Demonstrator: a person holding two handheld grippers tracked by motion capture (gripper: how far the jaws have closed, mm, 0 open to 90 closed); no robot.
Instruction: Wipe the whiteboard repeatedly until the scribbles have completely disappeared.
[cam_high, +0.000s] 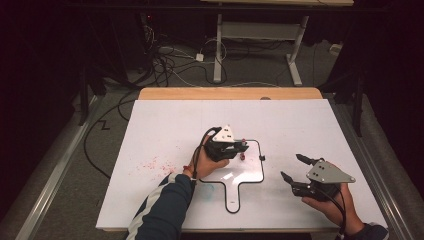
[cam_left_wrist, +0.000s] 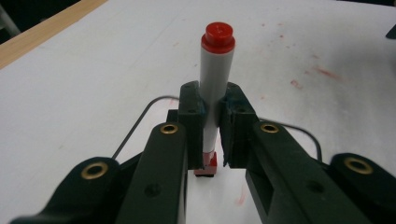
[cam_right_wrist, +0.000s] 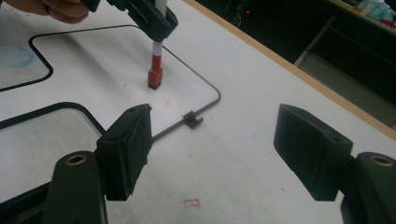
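L gripper (cam_left_wrist: 212, 135) tight on marker (cam_left_wrist: 215, 79)

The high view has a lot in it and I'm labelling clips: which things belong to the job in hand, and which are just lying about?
In the job:
left gripper, shut on the red-capped marker
whiteboard under the marker's end

Lying about:
right gripper, open, beside the board
small black clip on the board's edge
cables on the floor
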